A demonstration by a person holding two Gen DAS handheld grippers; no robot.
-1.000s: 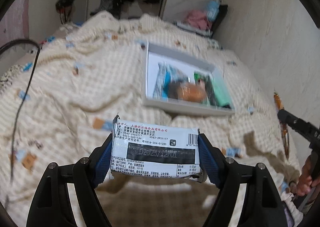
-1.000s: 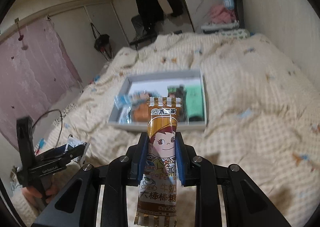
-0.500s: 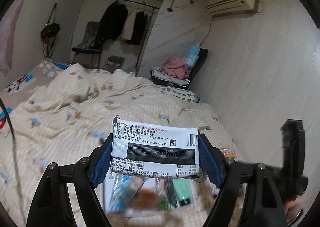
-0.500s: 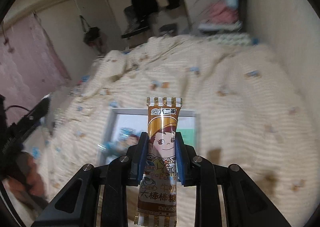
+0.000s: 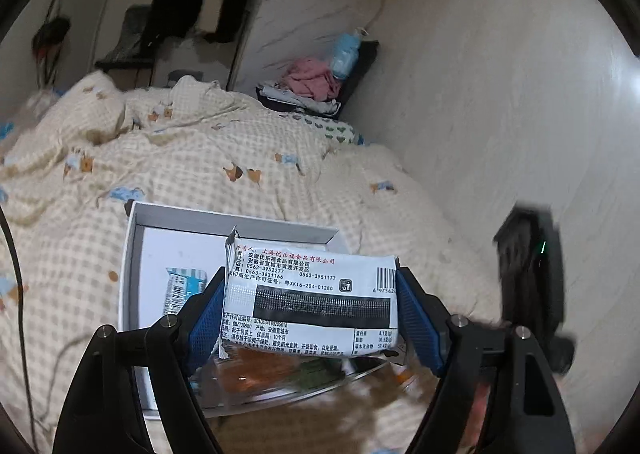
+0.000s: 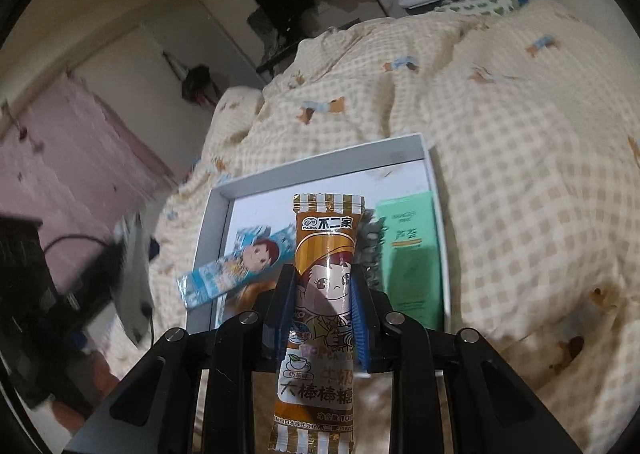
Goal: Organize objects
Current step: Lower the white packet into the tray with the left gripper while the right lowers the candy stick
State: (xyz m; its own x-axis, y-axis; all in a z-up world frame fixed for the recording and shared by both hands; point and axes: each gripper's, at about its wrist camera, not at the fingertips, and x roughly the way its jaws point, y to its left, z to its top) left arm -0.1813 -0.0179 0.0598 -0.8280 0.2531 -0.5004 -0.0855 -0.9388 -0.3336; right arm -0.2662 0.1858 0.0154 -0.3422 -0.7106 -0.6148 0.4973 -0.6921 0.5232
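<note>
Blue-padded, the left gripper [image 5: 310,306] clamps a white rectangular plastic snack packet [image 5: 310,302] printed with black and red text by its two ends. The right gripper [image 6: 324,290] pinches an upright brown-and-gold lollipop wrapper [image 6: 320,318] with a cartoon face. Beyond both, over the checked cream quilt [image 6: 520,157], lies a shallow white cardboard tray [image 6: 320,165] holding a blue cartoon wrapper [image 6: 236,262] and a flat green box [image 6: 412,254].

The left gripper [image 5: 311,308] points downward, its blue pads pressed on both ends of a white packet [image 5: 310,304] — a wide grip. The right gripper [image 6: 325,308] tilts down too, clamped narrowly on a brown lollipop wrapper [image 6: 322,318].
</note>
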